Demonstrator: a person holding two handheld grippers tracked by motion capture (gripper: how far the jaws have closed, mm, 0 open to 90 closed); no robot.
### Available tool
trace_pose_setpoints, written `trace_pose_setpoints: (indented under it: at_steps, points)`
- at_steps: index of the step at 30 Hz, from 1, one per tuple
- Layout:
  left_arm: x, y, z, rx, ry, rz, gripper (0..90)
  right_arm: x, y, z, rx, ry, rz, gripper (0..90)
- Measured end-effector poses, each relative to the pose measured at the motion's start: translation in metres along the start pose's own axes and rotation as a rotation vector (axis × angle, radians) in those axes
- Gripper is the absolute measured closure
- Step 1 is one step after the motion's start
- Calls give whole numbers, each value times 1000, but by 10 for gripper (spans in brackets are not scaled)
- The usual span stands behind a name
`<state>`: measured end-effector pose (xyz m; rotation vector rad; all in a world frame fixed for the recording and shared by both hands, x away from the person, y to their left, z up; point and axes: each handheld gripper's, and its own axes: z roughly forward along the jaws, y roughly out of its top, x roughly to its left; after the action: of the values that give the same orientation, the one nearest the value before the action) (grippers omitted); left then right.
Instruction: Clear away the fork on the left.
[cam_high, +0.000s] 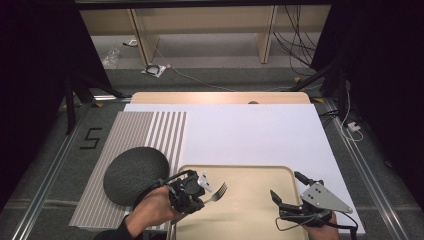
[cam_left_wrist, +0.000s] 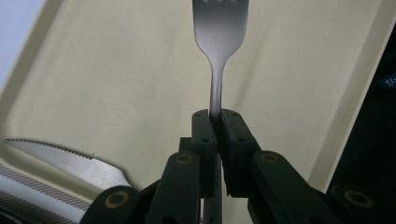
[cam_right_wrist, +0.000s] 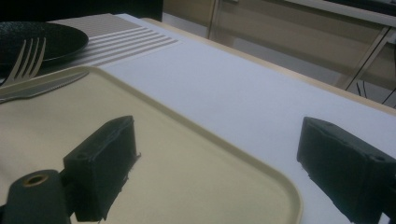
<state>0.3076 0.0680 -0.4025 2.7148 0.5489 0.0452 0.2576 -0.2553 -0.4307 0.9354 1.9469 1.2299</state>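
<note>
A silver fork (cam_left_wrist: 219, 37) juts out from my left gripper (cam_left_wrist: 215, 119), whose jaws are shut on its thin handle. In the high view this gripper (cam_high: 202, 197) sits at the left edge of the beige tray (cam_high: 250, 172), with the fork (cam_high: 218, 191) pointing right over the tray and tines raised. A serrated knife (cam_left_wrist: 65, 161) lies on the tray by its left rim, beside that gripper. My right gripper (cam_high: 286, 185) hovers over the tray's right part, jaws wide apart with nothing between them (cam_right_wrist: 224, 163). From there the fork (cam_right_wrist: 25, 58) and knife (cam_right_wrist: 42, 86) appear at far left.
A black round plate (cam_high: 135, 175) rests on a striped placemat (cam_high: 150, 130) left of the tray. A white sheet (cam_high: 250, 135) covers the table behind the tray. The tray's rim (cam_right_wrist: 261, 172) runs just beneath my right gripper.
</note>
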Motion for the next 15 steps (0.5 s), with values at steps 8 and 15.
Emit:
trace_pose_setpoints:
  at_steps: [8,15]
  points:
    - [-7,4,8,22,-26,13,844,0,0,0,1,-1,0,128]
    - [-12,6,14,41,-45,25,844,0,0,0,2,-1,1,128]
